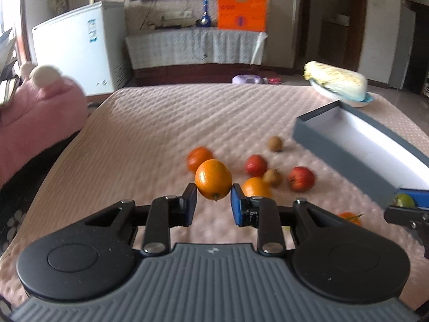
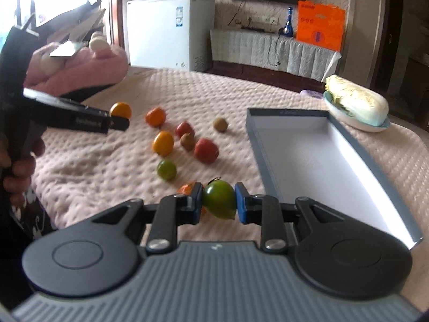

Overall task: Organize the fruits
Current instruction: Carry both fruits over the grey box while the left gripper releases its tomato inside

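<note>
My left gripper (image 1: 213,200) is shut on an orange (image 1: 213,179) and holds it above the pink bedspread (image 1: 150,139). My right gripper (image 2: 218,201) is shut on a green fruit (image 2: 219,200), just left of the near end of the grey box (image 2: 308,155), whose white inside holds nothing. Loose fruit lies on the bedspread: a second orange (image 2: 163,142), red apples (image 2: 206,150) (image 2: 184,129), brown round fruits (image 2: 220,124) (image 2: 187,141), a tangerine (image 2: 155,116) and a green fruit (image 2: 166,169). The left gripper with its orange shows in the right wrist view (image 2: 118,116).
A napa cabbage (image 2: 358,102) lies on a bowl (image 2: 356,123) behind the box at the bed's far right corner. A pink plush toy (image 1: 40,104) lies at the bed's left edge. A white freezer (image 1: 80,51) and a covered cabinet (image 1: 193,48) stand beyond the bed.
</note>
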`<state>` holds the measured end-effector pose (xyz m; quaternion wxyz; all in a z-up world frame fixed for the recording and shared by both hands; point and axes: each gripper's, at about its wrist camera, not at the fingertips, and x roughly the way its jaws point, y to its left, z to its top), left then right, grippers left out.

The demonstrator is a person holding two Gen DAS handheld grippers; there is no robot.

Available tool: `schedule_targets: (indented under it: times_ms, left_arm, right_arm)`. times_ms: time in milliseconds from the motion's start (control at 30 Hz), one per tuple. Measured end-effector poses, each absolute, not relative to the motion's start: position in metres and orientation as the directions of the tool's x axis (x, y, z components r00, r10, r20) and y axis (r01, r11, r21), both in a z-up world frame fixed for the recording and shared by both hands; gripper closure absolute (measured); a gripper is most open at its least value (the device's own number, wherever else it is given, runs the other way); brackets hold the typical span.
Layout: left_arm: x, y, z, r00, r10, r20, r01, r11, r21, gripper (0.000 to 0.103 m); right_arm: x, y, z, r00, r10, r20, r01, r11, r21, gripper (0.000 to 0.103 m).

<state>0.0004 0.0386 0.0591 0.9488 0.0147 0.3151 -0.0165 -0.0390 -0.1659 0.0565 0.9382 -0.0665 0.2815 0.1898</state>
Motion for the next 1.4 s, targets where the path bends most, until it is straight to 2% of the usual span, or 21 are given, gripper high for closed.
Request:
schedule_targets:
  times_ms: [333,733,933,1200,1400]
  left_arm:
    - [0.014,-0.019,0.072,0.815,-0.116,-0.568,0.134,0.991,-0.009,0.071]
    - [0.046,-0.128,0.076,0.798,-0.277,-0.536,0.302,0.952,-0.044,0.071]
    - [0.076,-0.173,0.059,0.767,-0.282,-0.577,0.315,0.948,-0.044,0.071]
    - [0.098,-0.188,0.042,0.742,-0.264,-0.616,0.285,0.956,-0.067,0.071]
    - [0.098,-0.19,0.044,0.749,-0.27,-0.605,0.285,0.956,-0.074,0.07]
  right_arm:
    - [-0.032,-0.204,0.069,0.817,0.244,-0.523,-0.295,0.955,-0.015,0.074]
    - [-0.005,-0.242,0.062,0.792,0.144,-0.594,-0.224,0.972,-0.064,0.074]
    - [-0.002,-0.259,0.049,0.78,0.121,-0.614,-0.177,0.984,-0.031,0.074]
    - [0.0,-0.265,0.051,0.787,0.123,-0.604,-0.161,0.987,-0.008,0.074]
    - [-0.001,-0.266,0.052,0.791,0.121,-0.6,-0.153,0.988,-0.002,0.074]
